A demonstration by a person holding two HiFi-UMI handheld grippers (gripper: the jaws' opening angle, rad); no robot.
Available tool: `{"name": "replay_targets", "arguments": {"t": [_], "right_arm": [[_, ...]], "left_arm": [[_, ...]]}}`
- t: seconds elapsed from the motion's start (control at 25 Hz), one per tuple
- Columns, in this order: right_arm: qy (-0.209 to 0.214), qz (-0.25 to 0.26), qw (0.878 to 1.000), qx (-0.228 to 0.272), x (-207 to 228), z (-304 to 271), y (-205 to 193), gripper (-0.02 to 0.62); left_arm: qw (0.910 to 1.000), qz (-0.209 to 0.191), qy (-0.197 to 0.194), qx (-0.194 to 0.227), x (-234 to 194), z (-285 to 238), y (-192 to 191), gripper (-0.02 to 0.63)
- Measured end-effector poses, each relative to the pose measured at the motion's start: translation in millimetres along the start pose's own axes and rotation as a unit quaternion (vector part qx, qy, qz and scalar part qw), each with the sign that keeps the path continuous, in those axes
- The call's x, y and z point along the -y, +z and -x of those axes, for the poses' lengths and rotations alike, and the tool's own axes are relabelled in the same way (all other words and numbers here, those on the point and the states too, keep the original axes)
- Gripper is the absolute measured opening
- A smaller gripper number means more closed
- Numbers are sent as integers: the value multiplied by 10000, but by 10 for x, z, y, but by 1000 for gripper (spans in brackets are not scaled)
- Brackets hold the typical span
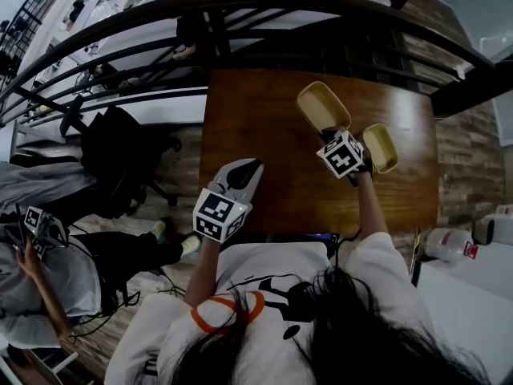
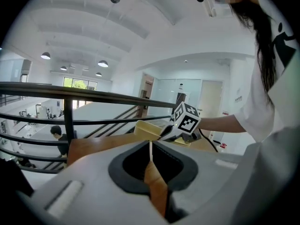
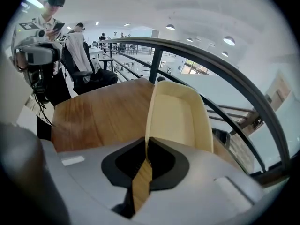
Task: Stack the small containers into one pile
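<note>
Nearest, the left gripper (image 1: 250, 171) is idling over the wooden tabletop (image 1: 272, 127), its fingers pressing together on nothing. Further out, the right gripper (image 1: 330, 135) is pinching the thin rim of a smooth cream oblong container (image 1: 321, 104) in closed fingers, presumably for nesting into the matching container (image 1: 381, 147) sitting just beside it.

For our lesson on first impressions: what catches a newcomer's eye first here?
The right gripper, shut on the rim of a cream container, holds it over the wooden table. A second cream container lies just right of it; the left gripper hangs shut and empty at the near edge.
</note>
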State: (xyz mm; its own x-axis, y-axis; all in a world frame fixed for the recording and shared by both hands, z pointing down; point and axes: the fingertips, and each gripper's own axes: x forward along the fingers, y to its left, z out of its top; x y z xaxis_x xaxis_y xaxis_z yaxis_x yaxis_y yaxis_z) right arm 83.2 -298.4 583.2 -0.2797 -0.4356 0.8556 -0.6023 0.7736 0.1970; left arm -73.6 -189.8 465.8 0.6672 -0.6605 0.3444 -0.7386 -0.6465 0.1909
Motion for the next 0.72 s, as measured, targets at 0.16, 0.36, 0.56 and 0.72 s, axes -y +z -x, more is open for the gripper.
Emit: {"name": "replay_targets", "arguments": {"t": [0.16,0.36,0.56,0.72], "right_arm": [[-102,-226,9997,-54,85,300,-342,40],[-249,-462,9985,-152,253,628,-849,40],[-374,-772,9958,-333,440,840,-1354,40],[-401,-949,9936,-463,600,935,-1760,40]], "left_arm": [[9996,-107,-261,-4,266,-223,64,9],[9984,-180,-538,-20,623,-536,109,9],[9969,-207,-761,-30,929,-821,139,9],[9956,-232,-904,-23,1212,-1065,165,9]]}}
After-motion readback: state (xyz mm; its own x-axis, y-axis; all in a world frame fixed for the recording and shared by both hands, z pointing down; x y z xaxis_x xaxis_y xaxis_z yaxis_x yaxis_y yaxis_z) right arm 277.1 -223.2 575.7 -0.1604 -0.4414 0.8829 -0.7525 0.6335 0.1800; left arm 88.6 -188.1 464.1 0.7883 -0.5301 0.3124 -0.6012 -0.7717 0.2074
